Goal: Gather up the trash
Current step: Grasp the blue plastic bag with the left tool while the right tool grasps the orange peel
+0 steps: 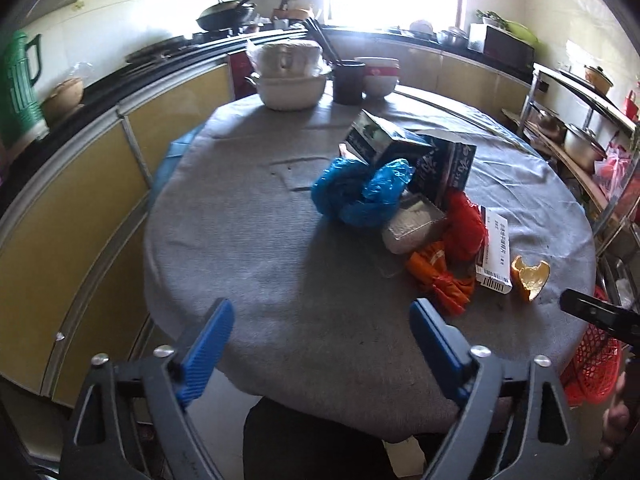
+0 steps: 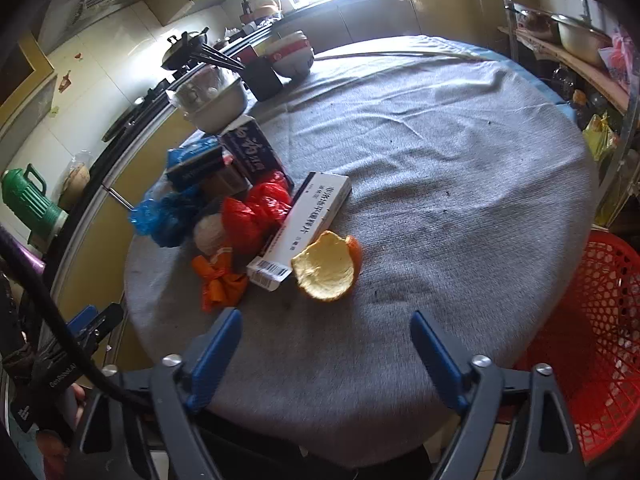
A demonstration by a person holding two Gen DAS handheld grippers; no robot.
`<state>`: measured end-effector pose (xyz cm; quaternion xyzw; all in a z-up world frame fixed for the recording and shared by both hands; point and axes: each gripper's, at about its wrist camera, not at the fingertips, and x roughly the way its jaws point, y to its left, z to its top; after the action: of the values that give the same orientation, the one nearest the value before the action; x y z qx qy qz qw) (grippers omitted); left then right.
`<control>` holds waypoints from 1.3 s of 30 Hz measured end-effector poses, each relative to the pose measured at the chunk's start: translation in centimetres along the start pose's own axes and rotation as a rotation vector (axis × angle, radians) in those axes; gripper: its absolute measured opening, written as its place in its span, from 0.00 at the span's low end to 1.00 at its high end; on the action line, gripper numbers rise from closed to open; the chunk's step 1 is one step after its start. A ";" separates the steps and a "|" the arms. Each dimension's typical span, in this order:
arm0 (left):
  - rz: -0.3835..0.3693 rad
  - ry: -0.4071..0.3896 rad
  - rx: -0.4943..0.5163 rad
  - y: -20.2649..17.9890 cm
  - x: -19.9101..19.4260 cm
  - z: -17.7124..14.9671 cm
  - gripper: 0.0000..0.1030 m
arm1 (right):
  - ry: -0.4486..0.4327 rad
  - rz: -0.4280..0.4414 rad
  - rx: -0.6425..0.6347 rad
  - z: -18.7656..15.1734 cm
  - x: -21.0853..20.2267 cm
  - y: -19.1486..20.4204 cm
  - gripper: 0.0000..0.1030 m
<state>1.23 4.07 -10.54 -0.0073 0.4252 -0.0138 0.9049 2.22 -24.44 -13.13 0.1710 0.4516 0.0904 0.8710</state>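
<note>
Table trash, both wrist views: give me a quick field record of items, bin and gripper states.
surface: round table, grey cloth
trash pile: blue bag, red bag, orange bag, dark cartons, white box
loose item: orange peel, beside the white box
bin: red basket, off the table's right edge
left gripper: open, empty
right gripper: open, empty
</note>
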 end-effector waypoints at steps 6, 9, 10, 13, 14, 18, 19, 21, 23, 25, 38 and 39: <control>-0.070 0.045 -0.015 0.2 1.7 0.6 0.58 | 0.041 0.008 0.041 1.0 2.8 -1.2 0.64; -0.085 0.047 -0.032 0.8 2.1 1.7 0.58 | 0.040 0.017 0.057 1.7 3.7 -1.7 0.64; -0.084 0.045 -0.035 0.9 2.2 2.2 0.58 | 0.041 0.020 0.060 2.0 4.0 -1.8 0.64; -0.085 0.046 -0.049 1.2 2.8 3.8 0.62 | 0.039 0.033 0.076 2.7 4.9 -2.0 0.59; -0.092 0.047 -0.057 1.3 3.0 4.3 0.62 | 0.033 0.038 0.080 3.0 5.1 -2.1 0.57; -0.150 0.046 -0.088 0.8 3.5 6.3 0.62 | 0.035 0.045 0.079 3.6 5.8 -2.0 0.36; -0.163 0.040 -0.085 0.4 3.6 6.7 0.63 | 0.027 0.045 0.081 3.7 5.9 -2.1 0.31; -0.186 0.026 -0.070 -0.6 3.6 7.3 0.63 | 0.024 0.031 0.066 3.9 6.2 -2.0 0.22; -0.183 0.019 -0.046 -1.4 3.9 7.8 0.63 | 0.006 0.005 0.040 3.7 6.3 -1.7 0.17; -0.135 0.016 -0.013 -2.2 4.6 8.2 0.62 | -0.006 -0.006 0.029 3.5 6.2 -1.7 0.13; -0.149 0.005 -0.047 -0.6 4.0 6.8 0.10 | -0.085 0.027 0.019 3.0 4.4 -2.0 0.11; -0.150 0.002 -0.044 -0.7 3.6 6.6 0.10 | -0.091 0.030 0.021 2.9 4.1 -2.1 0.11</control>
<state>8.61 3.28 -9.05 -0.0588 0.4247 -0.0723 0.9005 6.98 -25.69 -15.45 0.1908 0.4097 0.0911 0.8874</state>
